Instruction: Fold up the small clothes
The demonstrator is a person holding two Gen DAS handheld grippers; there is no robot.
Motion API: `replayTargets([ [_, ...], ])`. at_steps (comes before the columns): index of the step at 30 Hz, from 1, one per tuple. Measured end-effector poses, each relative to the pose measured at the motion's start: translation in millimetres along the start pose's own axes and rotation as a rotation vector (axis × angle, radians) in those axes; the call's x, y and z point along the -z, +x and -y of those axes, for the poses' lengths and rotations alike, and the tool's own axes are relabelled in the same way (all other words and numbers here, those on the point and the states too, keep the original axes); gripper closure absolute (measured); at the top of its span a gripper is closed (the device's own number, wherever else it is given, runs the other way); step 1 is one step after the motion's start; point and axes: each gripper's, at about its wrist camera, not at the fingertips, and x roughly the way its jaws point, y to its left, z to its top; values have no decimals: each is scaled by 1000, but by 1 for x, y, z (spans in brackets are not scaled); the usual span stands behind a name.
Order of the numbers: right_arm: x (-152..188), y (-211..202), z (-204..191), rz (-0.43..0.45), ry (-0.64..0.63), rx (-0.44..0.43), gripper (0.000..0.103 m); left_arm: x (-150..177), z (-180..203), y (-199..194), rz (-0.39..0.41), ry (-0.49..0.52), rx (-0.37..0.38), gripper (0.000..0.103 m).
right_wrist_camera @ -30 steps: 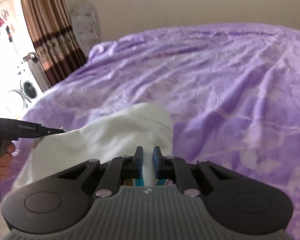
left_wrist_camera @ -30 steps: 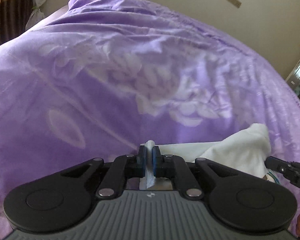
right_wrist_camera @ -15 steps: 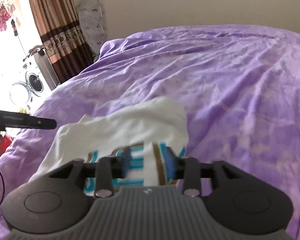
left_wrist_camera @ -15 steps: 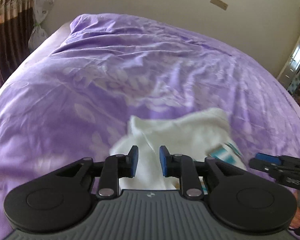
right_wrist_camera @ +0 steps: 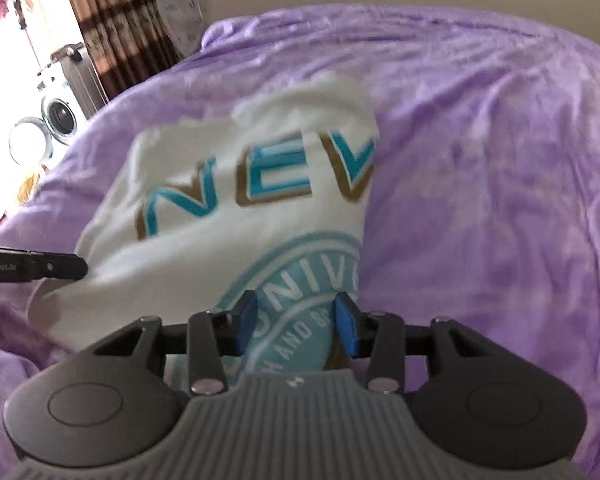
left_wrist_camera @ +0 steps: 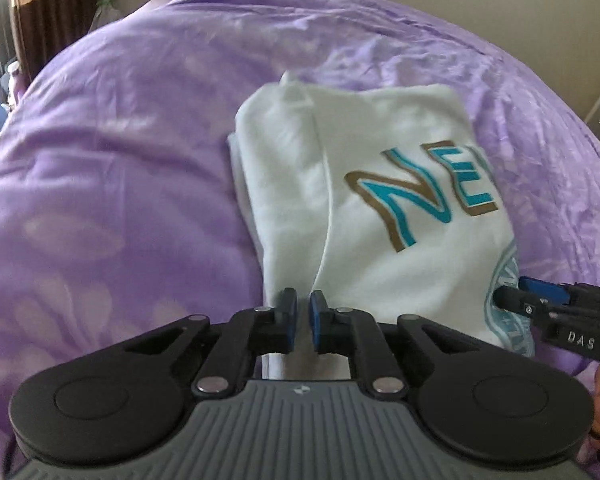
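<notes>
The folded white shirt lies on the purple bedspread. The left gripper hovers at its near edge, jaws nearly together, seemingly gripping nothing. The right gripper stands apart over the print.

Bare purple bedspread lies wide around the folded white shirt (the only obstacle), out to the bed's edges.

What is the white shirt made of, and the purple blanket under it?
The white shirt looks like soft matte knit, probably cotton: it creases gently, and its teal letters look printed on. The purple blanket seems thin, smooth woven cloth with a faint sheen and fine wrinkles.
</notes>
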Motion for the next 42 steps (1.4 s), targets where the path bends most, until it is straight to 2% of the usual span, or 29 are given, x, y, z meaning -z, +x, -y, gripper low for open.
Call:
replayTargets([
  [3,8,8,-7,-8,-54,19,64,2,-5,6,-11,-41,11,89],
  [6,2,2,0,-7,-14,-10,63,-8,-11,-8,1,-90,58,89],
  [7,-2,-2,5,-2,12,-25,61,-11,-15,-15,23,-103,84,85],
  [8,-6,-6,10,6,42,-40,58,-15,-19,-21,49,-117,98,70],
  [9,-9,-9,15,17,76,-57,51,-19,-23,-26,78,-133,102,57],
  [10,-13,-12,20,29,115,-80,43,-23,-28,-26,97,-143,99,33],
  [11,-17,-13,26,38,155,-105,39,-27,-33,-25,102,-153,101,29],
  [13,-27,-9,38,50,235,-154,34,-37,-45,-15,89,-208,126,29],
  [16,-39,3,59,40,356,-203,34,-49,-69,6,99,-343,173,29],
  [18,-42,15,75,25,444,-253,34,-55,-76,19,99,-374,192,29],
  [22,-48,40,100,-1,591,-363,34,-65,-85,47,78,-399,209,29],
  [26,-57,70,113,-41,659,-417,35,-70,-87,68,56,-394,236,29],
  [29,-60,92,116,-63,681,-450,44,-72,-87,78,57,-379,260,29],
  [30,-61,99,116,-67,689,-461,47,-72,-87,81,57,-379,267,32],
  [32,-64,110,115,-72,703,-480,51,-72,-88,85,64,-388,286,47],
  [33,-65,114,115,-74,706,-484,53,-72,-87,86,69,-391,293,51],
  [35,-68,122,116,-73,710,-495,56,-71,-85,88,73,-398,309,69],
  [38,-71,124,115,-68,701,-493,66,-73,-79,82,95,-389,296,81],
  [40,-71,117,114,-50,684,-496,78,-74,-74,72,119,-371,284,84],
  [42,-75,108,110,-25,660,-496,82,-75,-69,60,146,-359,281,85],
])
